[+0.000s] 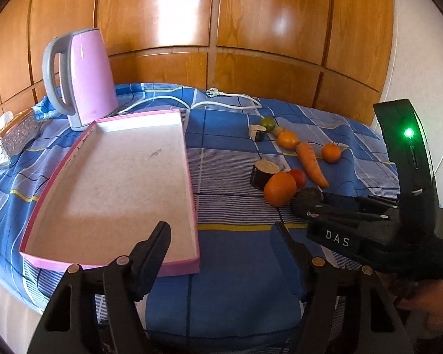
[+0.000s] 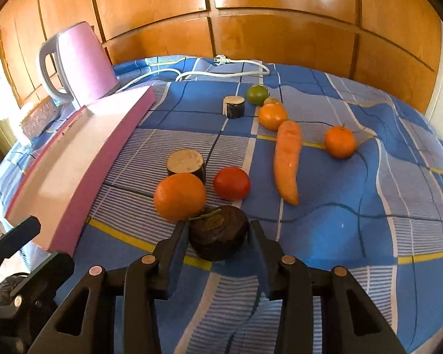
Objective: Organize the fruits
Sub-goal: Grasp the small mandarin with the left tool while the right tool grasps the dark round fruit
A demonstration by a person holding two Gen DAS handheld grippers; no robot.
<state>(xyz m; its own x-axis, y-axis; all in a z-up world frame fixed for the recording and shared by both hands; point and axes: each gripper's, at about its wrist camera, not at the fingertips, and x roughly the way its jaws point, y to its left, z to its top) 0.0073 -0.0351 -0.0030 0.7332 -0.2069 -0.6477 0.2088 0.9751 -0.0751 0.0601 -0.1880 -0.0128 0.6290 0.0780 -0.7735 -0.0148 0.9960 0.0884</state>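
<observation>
2 grippers work over a table draped in a blue checked cloth (image 2: 325, 236). The right gripper (image 2: 218, 230) points down at a dark, round, stemmed fruit (image 2: 218, 233); its fingers (image 2: 178, 236) flank the fruit closely on both sides and seem to touch it, though whether they press firmly is hard to tell. The fruit rests on the cloth. At 11 o'clock from it, touching, lies a big orange (image 2: 180, 196), and at 12 o'clock a red tomato (image 2: 231, 183). A dark cut stub (image 2: 186, 163) with a pale top stands just behind the big orange.

Further off, at 1 o'clock, a carrot (image 2: 288, 160) lies lengthwise; a small orange (image 2: 339, 142) sits at 2 o'clock, apart from the rest. Beyond the carrot's far end come another orange (image 2: 272, 116), a green lime (image 2: 257, 94) and a 2nd cut stub (image 2: 234, 106).

The left gripper (image 1: 221, 236) hangs half open with nothing between its fingers (image 1: 156, 244), above the near right corner of a shallow pink tray (image 1: 192, 183), which holds nothing. A pink kettle (image 1: 85, 76) stands at the tray's 11 o'clock, its white cord (image 1: 227, 104) trailing across the cloth.
</observation>
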